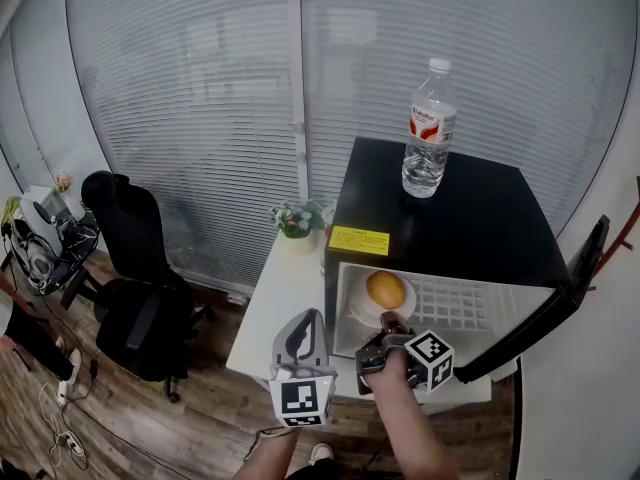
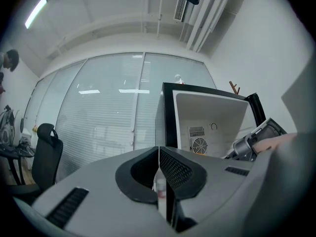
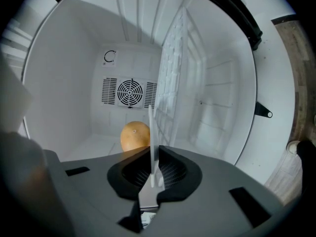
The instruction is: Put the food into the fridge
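A round yellow-orange fruit (image 1: 386,289) lies on a white plate (image 1: 362,311) inside the open black mini fridge (image 1: 440,218), on its floor at the left. My right gripper (image 1: 386,322) reaches into the fridge mouth and is shut on the plate's near rim. In the right gripper view the plate (image 3: 150,125) shows edge-on between the pads of the right gripper (image 3: 154,154), with the fruit (image 3: 135,135) just behind it. My left gripper (image 1: 304,320) hovers left of the fridge opening, shut and holding nothing; in its own view the left gripper (image 2: 159,154) has its jaws together.
The fridge door (image 1: 560,303) hangs open at the right. A water bottle (image 1: 428,128) stands on the fridge top. A small potted plant (image 1: 296,218) sits on the white table (image 1: 275,303) left of the fridge. A black office chair (image 1: 135,278) stands further left.
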{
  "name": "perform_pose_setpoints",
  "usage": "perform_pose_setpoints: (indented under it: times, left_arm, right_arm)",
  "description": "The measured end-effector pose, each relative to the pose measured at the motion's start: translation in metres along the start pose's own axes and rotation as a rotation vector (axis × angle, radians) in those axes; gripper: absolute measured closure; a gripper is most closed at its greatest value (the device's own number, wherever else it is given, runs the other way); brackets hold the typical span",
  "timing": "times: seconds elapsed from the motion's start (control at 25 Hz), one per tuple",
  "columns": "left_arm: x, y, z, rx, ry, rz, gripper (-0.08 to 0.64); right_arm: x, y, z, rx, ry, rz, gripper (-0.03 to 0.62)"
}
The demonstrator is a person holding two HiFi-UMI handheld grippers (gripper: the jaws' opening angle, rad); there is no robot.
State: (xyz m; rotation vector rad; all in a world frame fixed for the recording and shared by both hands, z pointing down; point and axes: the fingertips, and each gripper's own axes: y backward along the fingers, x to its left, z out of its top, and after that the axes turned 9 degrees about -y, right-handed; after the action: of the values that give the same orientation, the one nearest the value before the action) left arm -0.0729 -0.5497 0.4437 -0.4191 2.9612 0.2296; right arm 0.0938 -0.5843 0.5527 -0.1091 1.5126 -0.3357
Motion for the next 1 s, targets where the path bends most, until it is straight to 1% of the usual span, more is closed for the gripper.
perform_pose_setpoints:
  times: [0.24, 0.52, 0.6, 0.72, 0.8, 0.92, 1.0]
  left_arm:
    - [-0.004, 0.001, -0.001, 0.000, 0.005, -0.001, 0.528]
    - [-0.007, 0.002, 0.001, -0.004, 0.005, 0.001, 0.528]
    - [-0.007, 0.003, 0.001, -0.004, 0.004, 0.002, 0.528]
    - [-0.007, 0.004, 0.000, -0.002, 0.004, 0.005, 0.528]
    - [-0.008, 0.005, 0.000, -0.001, 0.003, 0.005, 0.528]
    - [-0.009, 0.005, 0.001, -0.002, 0.003, 0.003, 0.528]
    - [-0.009, 0.006, 0.001, -0.003, 0.002, 0.004, 0.528]
  right_arm:
    - [-0.003, 0.003, -0.003, 0.002, -0.015, -0.015, 0.549]
    - [0.001, 0.004, -0.004, 0.011, -0.038, 0.011, 0.539]
    - [0.003, 0.004, -0.004, 0.012, -0.041, 0.026, 0.514]
    - [0.009, 0.005, -0.005, 0.019, -0.041, 0.057, 0.437]
    - [0.013, 0.005, -0.006, 0.026, -0.040, 0.066, 0.405]
    - [0.006, 0.005, -0.010, 0.040, -0.062, 0.044, 0.339]
    - [-0.002, 0.005, -0.012, 0.049, -0.075, 0.029, 0.327]
